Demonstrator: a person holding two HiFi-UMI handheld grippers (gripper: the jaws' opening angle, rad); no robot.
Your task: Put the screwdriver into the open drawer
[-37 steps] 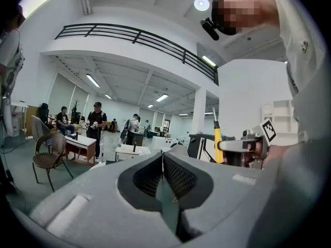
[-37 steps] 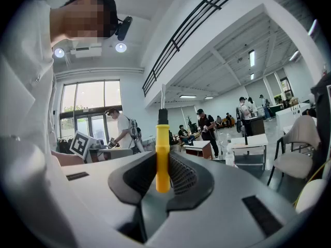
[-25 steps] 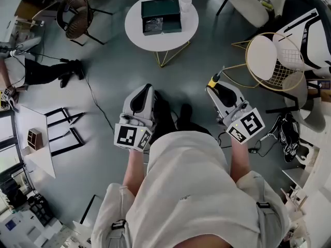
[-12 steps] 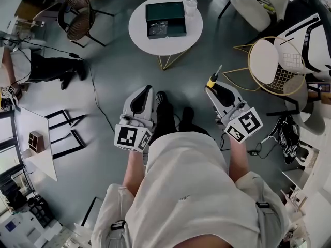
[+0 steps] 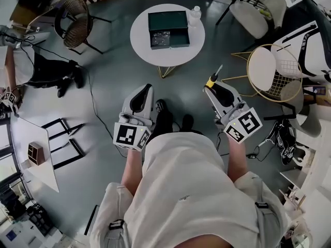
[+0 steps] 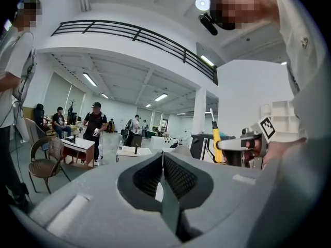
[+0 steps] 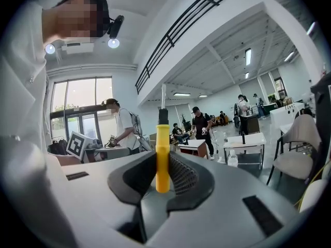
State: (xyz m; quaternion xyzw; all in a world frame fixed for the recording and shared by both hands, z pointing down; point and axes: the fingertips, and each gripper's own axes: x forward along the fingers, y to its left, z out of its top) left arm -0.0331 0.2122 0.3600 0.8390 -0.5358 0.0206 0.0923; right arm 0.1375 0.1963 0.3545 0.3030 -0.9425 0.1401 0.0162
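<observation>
**Screwdriver carried toward the round table (image 5: 139, 40), on which the green box (image 5: 168, 19) stands with its drawer (image 5: 178, 39) open.**
The left gripper (image 6: 163, 161) is closed on nothing. The right gripper (image 5: 212, 88) clamps the yellow handle of the screwdriver (image 7: 162, 156), shaft upright, well apart from the drawer. It is probably light, rigid and smooth, so the handle is the best place to hold it. The table now lies nearer than a second ago.

Grey floor (image 5: 106, 81), round white table (image 5: 140, 41), wire chair (image 5: 270, 70).
</observation>
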